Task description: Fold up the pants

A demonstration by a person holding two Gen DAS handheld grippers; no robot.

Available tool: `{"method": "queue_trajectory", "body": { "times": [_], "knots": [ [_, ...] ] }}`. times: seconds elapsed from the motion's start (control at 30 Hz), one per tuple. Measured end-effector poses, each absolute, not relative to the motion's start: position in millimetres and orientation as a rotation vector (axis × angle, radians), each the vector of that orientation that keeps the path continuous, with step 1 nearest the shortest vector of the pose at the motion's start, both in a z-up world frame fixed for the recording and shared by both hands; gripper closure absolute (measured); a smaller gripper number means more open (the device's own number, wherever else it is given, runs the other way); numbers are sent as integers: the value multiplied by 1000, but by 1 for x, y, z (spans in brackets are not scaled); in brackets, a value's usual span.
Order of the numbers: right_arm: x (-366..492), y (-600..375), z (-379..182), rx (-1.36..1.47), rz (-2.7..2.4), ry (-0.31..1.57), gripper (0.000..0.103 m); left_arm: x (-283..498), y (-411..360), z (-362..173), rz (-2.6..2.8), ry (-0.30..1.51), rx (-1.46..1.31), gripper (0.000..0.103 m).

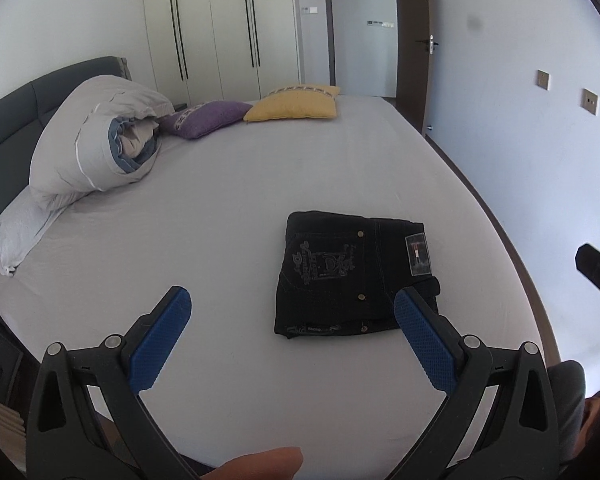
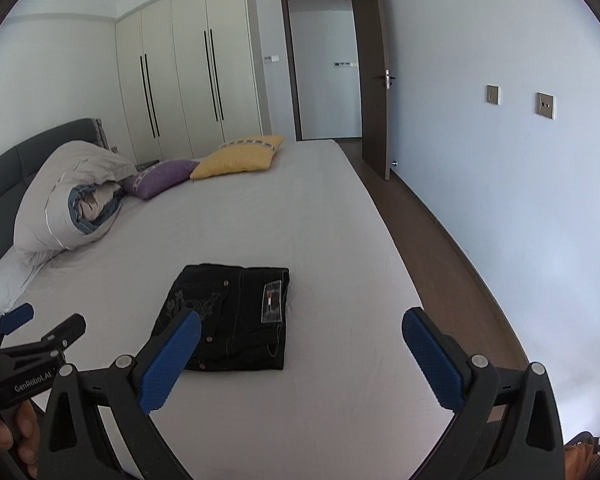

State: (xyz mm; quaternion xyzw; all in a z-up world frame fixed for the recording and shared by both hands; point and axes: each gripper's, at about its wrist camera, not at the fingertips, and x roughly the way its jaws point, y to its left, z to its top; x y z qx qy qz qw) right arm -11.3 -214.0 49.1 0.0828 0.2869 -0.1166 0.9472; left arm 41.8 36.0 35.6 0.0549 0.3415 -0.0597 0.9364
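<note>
My left tongs (image 1: pixel 292 312) and right tongs (image 2: pixel 302 332) released, ribbed blue pads, dark denim pants (image 1: pixel 352 276) folded square on smooth bed (image 1: pixel 220 200)

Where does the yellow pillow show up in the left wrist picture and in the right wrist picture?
Left wrist view: yellow pillow in the upper middle, at the far end of the bed.
Right wrist view: yellow pillow left of centre, above the folded pants.
Shared landmark: the purple pillow touching its left side.
</note>
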Motion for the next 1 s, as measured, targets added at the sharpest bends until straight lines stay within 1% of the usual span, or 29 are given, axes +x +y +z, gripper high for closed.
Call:
{"method": "queue_trajectory", "body": {
  "times": [0.13, 0.27, 1.0],
  "knots": [
    [-10, -210, 40, 143, -239, 617, 0, 55, 35, 18, -127, 748, 93, 0],
    [-10, -210, 42, 138, -233, 629, 0, 62, 37, 7, -128, 778, 70, 0],
    [1, -197, 42, 92, -202, 663, 0, 63, 38, 1, -129, 810, 70, 0]
  ]
}}
